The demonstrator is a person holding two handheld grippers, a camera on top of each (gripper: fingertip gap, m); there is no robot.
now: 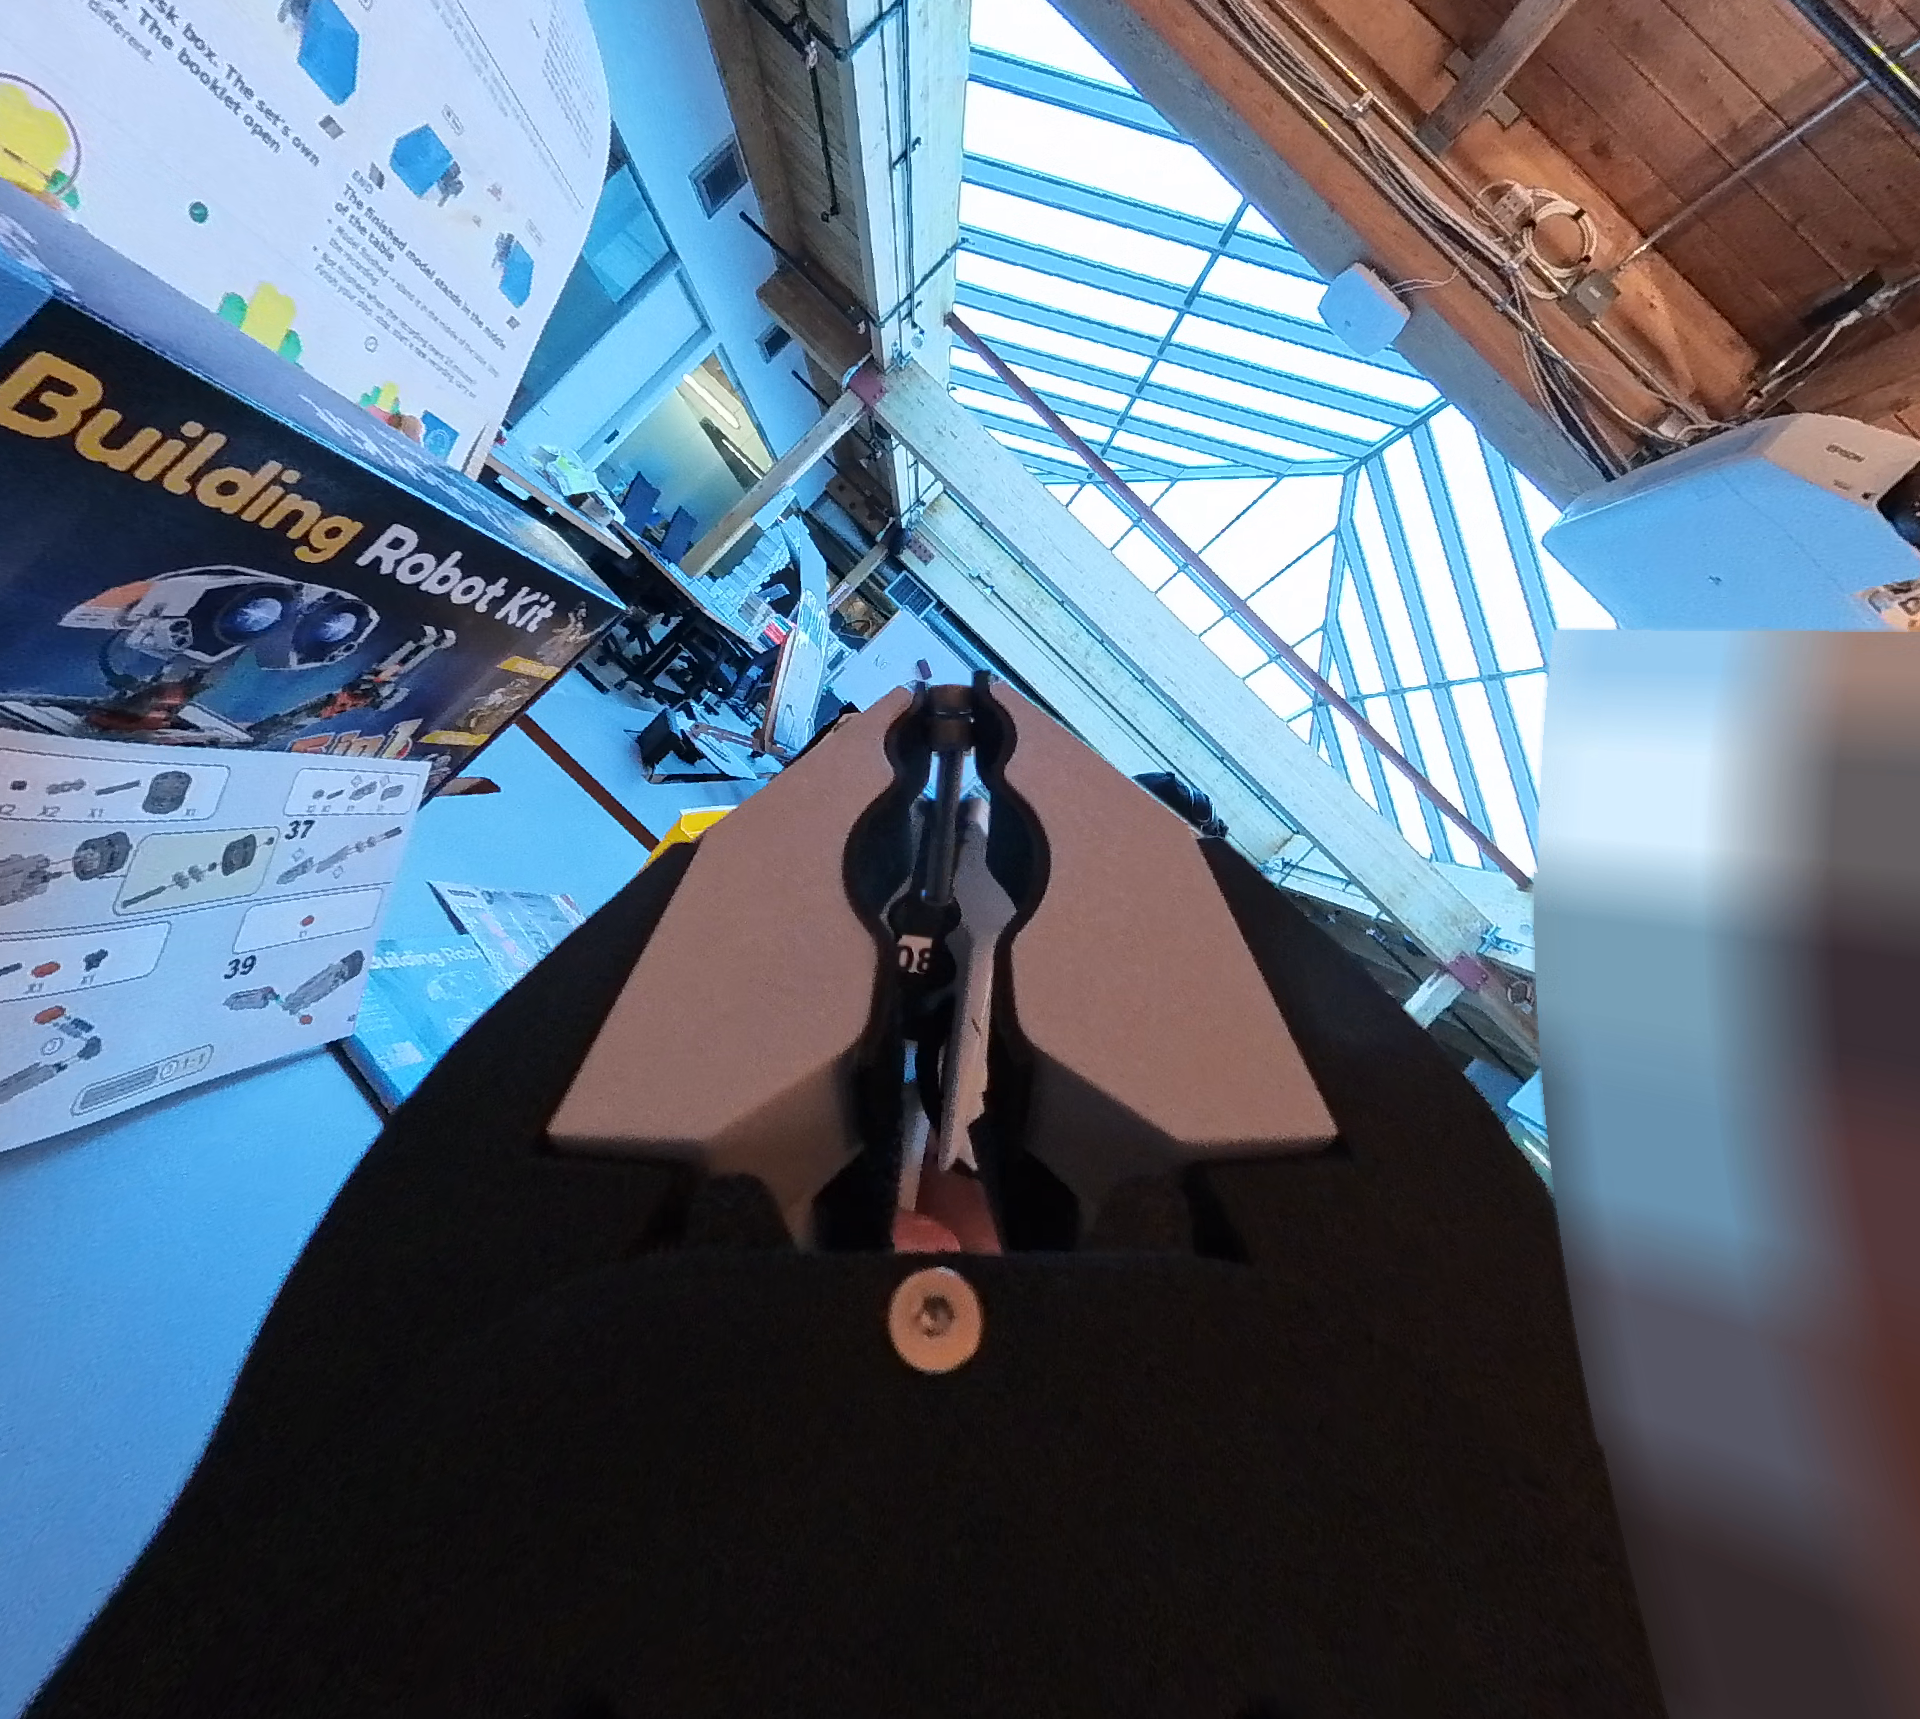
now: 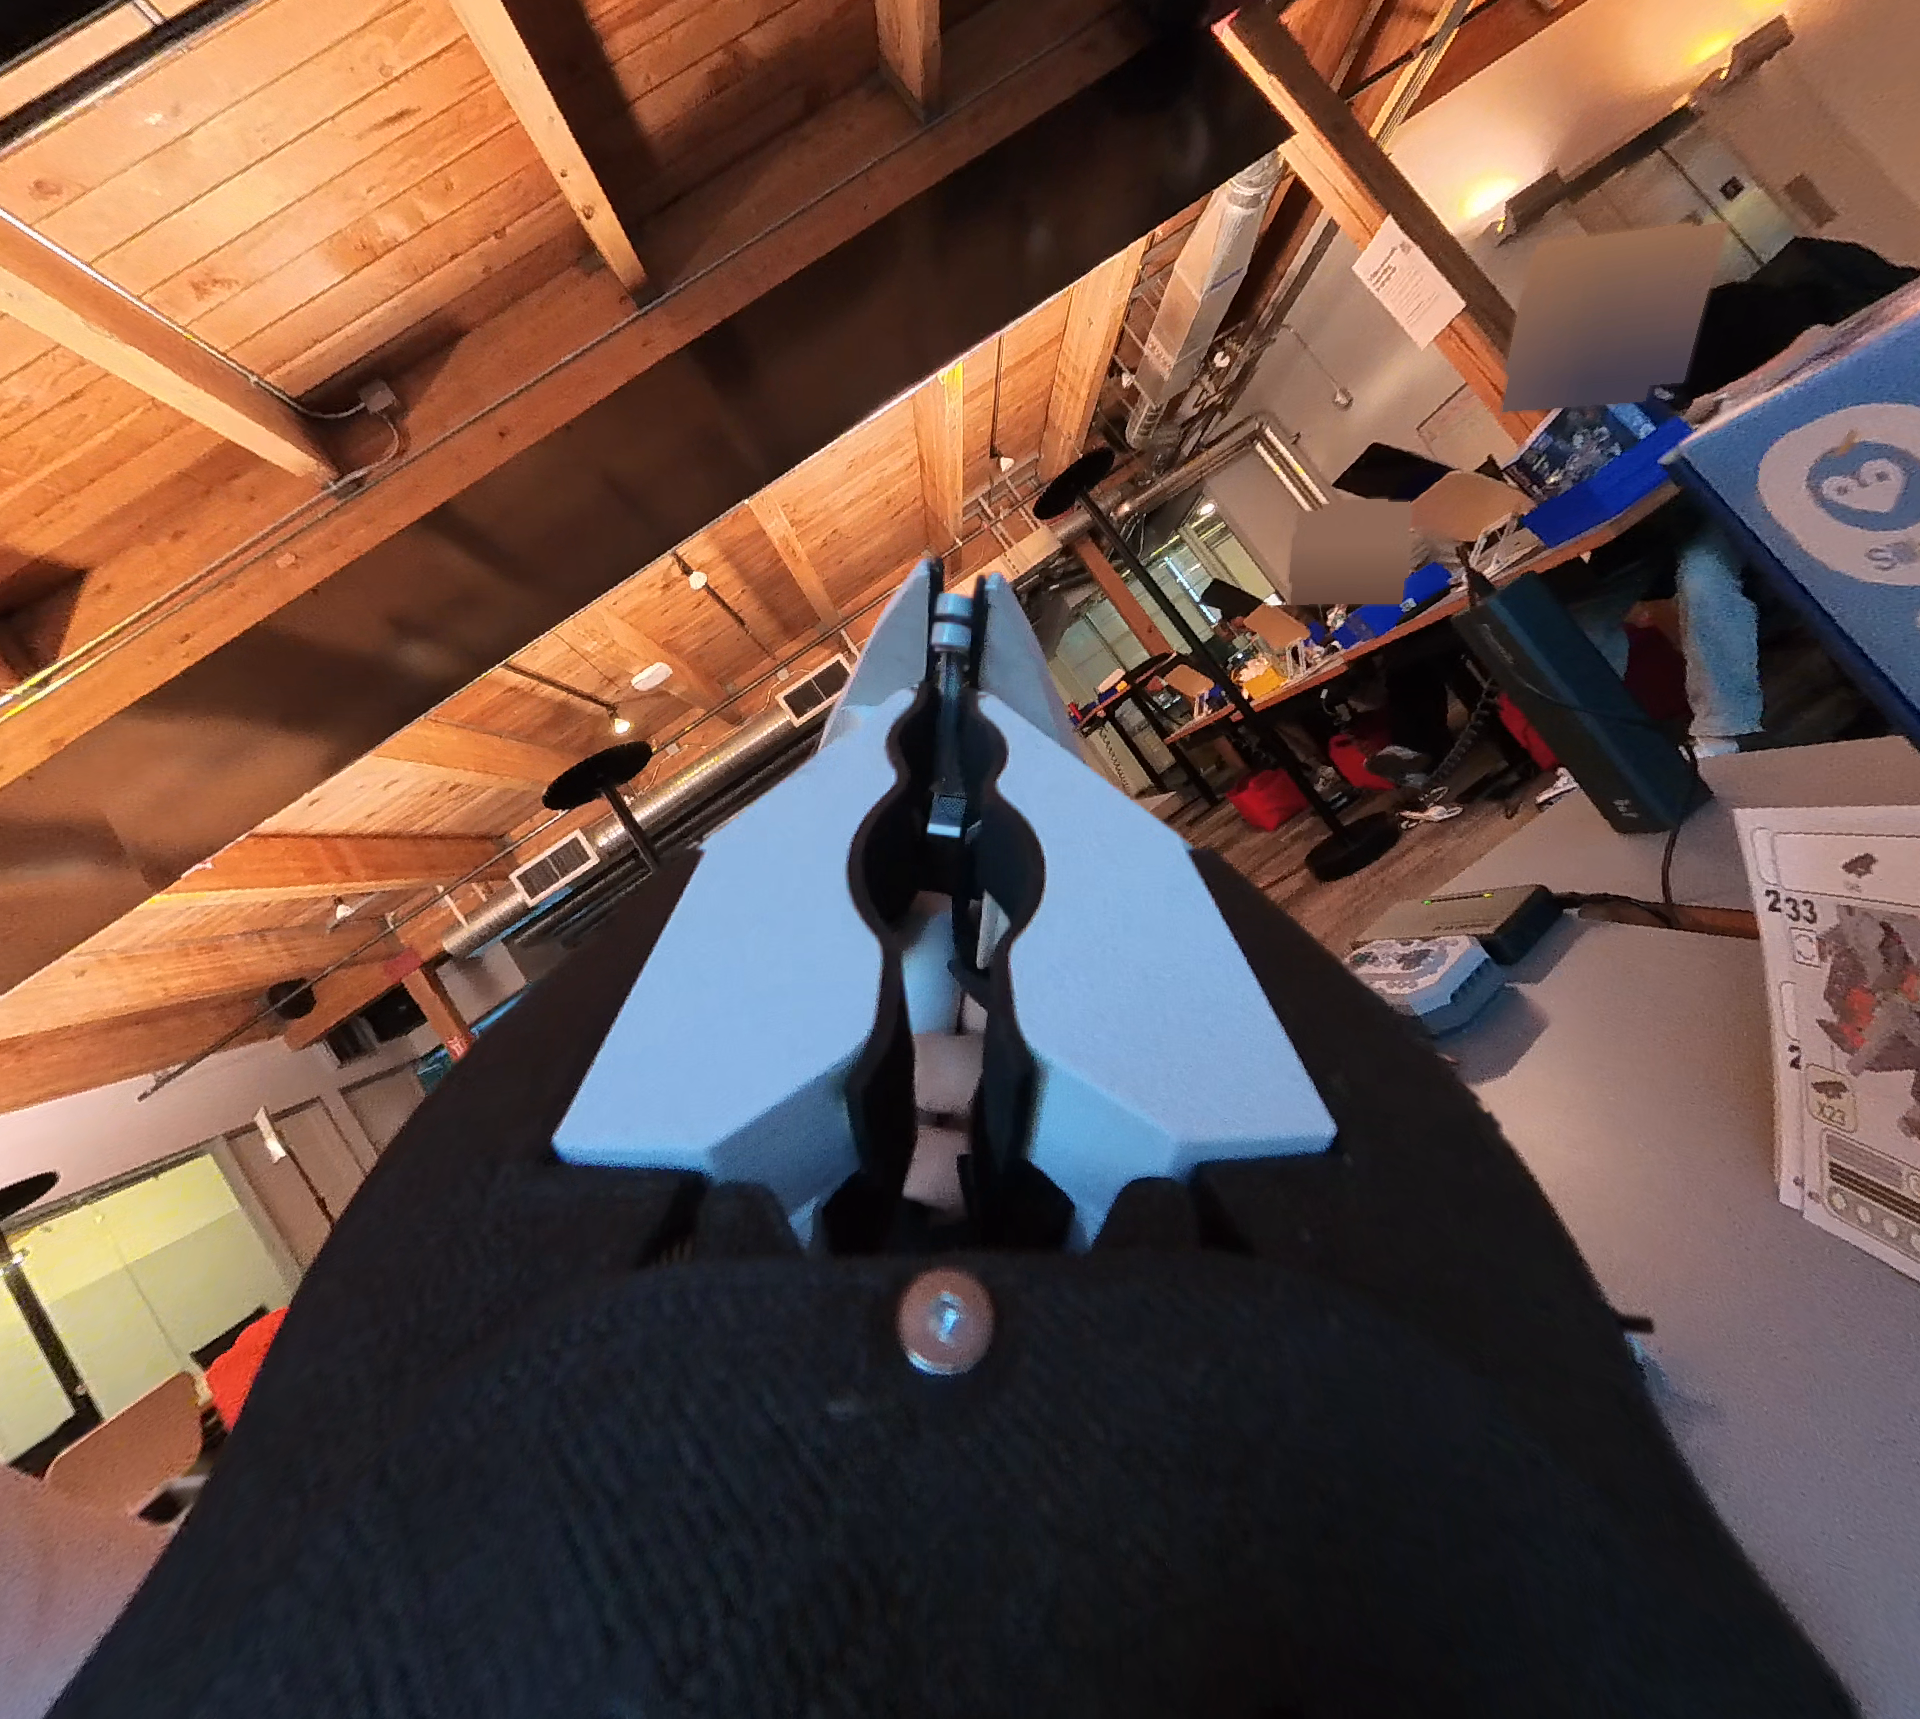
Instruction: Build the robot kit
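Jaws apparently closed; kit box (image 1: 260,547) nearby.

Bright daylight thru skylight (image 1: 1226,381) w/ blown glare; wood ceiling (image 2: 416,142) warm, shadowed; heavy fisheye edge distortion.

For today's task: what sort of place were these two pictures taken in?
Probably a shared workshop or maker-space in a converted industrial building: a timber-beam ceiling, a skylight, long worktables and a building-kit box with instruction sheets.

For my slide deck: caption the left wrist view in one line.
Left gripper, tilted toward a skylight, shut on a thin black axle.
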